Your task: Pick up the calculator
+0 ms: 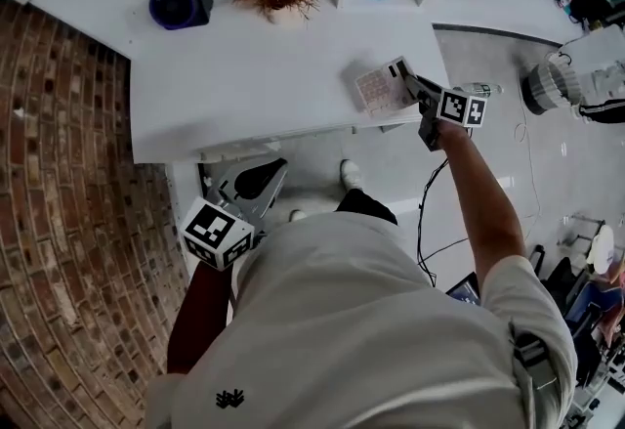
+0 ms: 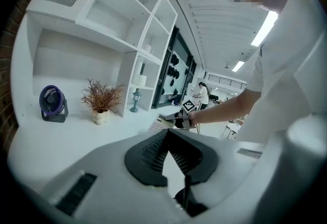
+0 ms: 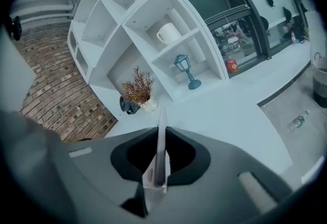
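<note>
The right gripper (image 1: 412,85) is clamped on the calculator (image 1: 383,85), which projects ahead of its jaws over the near edge of the white table (image 1: 244,75). For a sound lift, press firmly on both faces, raise straight up and avoid rolling the wrist: a thin slab gripped near one end is likely to pivot. The left gripper (image 1: 256,185), jaws together and empty, hangs low and well apart from the right one. The head view shows the keypad face. The right gripper view shows only the calculator's thin edge running between its jaws.
</note>
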Demonstrator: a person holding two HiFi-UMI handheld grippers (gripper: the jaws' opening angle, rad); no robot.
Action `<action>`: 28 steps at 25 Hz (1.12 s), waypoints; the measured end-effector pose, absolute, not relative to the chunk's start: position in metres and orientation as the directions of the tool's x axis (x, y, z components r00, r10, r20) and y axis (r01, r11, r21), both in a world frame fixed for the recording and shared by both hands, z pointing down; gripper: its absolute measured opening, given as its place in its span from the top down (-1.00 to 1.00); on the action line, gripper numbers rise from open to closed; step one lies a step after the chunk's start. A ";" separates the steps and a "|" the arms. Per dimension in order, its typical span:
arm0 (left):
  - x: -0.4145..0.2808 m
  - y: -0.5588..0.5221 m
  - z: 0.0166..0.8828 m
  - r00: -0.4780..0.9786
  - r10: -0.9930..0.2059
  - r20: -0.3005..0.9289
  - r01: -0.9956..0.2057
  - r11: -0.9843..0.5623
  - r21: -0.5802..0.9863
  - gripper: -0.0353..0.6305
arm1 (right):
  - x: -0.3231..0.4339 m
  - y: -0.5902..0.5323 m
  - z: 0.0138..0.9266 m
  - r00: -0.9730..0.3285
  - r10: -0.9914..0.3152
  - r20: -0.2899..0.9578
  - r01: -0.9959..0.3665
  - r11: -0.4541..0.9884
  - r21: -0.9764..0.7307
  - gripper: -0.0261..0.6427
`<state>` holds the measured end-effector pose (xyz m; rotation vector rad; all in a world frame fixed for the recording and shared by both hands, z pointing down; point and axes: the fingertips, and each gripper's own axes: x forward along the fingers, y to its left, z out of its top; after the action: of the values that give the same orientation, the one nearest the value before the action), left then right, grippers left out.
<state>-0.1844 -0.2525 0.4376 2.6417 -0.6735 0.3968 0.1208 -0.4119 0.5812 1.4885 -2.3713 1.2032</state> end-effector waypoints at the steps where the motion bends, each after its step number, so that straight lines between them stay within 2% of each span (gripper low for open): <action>1: -0.189 -0.246 0.438 0.850 -0.388 0.357 -0.496 -0.817 0.293 0.88 | 0.118 -0.403 0.577 -0.513 -0.729 0.453 -0.797 0.209 -0.567 0.75; 14: -0.234 -0.173 0.443 0.873 -0.346 0.344 -0.448 -0.846 0.288 0.88 | 0.074 -0.294 0.533 -0.484 -0.791 0.373 -0.776 0.191 -0.601 0.75; 28: -0.245 -0.114 0.447 0.885 -0.330 0.328 -0.426 -0.859 0.285 0.88 | 0.044 -0.224 0.493 -0.513 -0.798 0.317 -0.754 0.243 -0.610 0.75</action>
<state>-0.2446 -0.1136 0.4472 2.7013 -0.5598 0.3829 0.0441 -0.2239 0.4928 1.5764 -2.5228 1.1806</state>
